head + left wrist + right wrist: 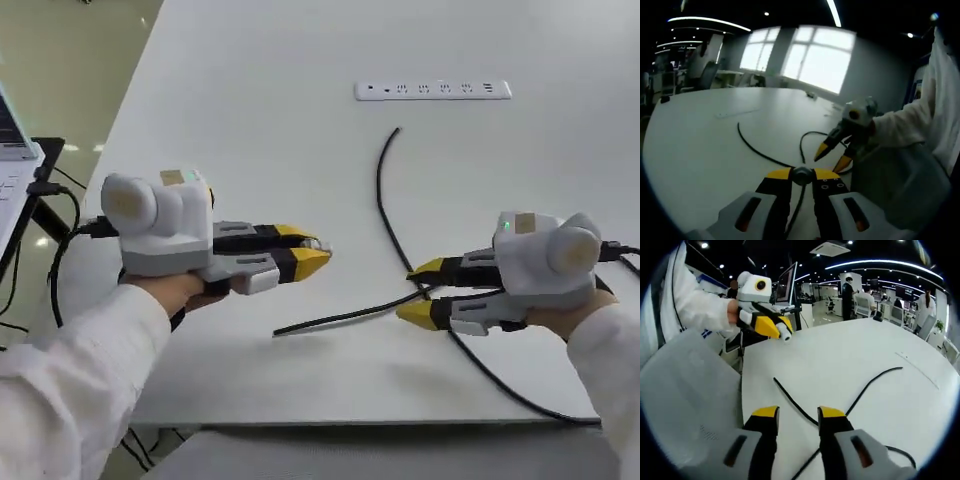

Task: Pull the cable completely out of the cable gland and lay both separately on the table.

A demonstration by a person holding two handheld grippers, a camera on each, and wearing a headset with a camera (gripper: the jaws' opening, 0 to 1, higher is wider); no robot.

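Since the cable already lies loose on the table, running from the far middle toward the near right edge, the step in hand is judged to be setting down the cable gland. Head view: the left gripper is held over the near left part of the table, its jaws pressed on the gland. The right gripper is at the near right, jaws spread and gripping nothing, with the cable passing by its tips. Left gripper view: the gland is a small grey round piece pinched at the very tips, a shallow hold. Right gripper view: bare table lies between the cable's free end and the left gripper. Recommended: lower the gland there, well apart from the cable, until it touches, then part the jaws slowly, since a round body may roll.
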